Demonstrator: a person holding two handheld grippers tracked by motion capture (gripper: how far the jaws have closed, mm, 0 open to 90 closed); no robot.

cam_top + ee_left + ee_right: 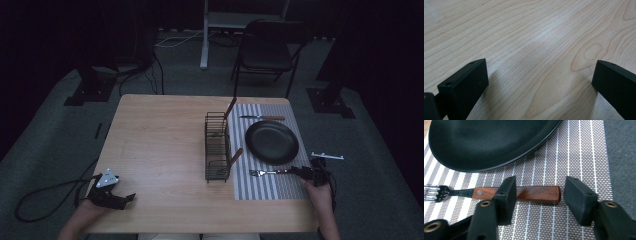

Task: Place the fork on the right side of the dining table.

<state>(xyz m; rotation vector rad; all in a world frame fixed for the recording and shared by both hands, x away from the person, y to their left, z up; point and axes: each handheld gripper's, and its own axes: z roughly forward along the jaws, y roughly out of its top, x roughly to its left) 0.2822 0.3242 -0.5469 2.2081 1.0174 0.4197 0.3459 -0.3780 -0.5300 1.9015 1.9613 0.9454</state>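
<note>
A fork (270, 172) with a wooden handle lies flat on the striped placemat (270, 189), just in front of the black plate (271, 142). My right gripper (302, 172) is open at the handle end. In the right gripper view the handle (534, 193) runs across between the two spread jaws of the gripper (540, 195), low over the mat (574, 150), with the plate (486, 142) beyond. My left gripper (125, 199) rests near the table's front left corner. It is open (540, 75) over bare wood, with nothing between the jaws.
A black wire cutlery rack (217, 147) stands left of the placemat, with two wooden-handled utensils (230, 106) leaning out of it. A knife (262, 118) lies behind the plate. A white object (327, 156) sits past the table's right edge. A chair (267, 47) stands behind.
</note>
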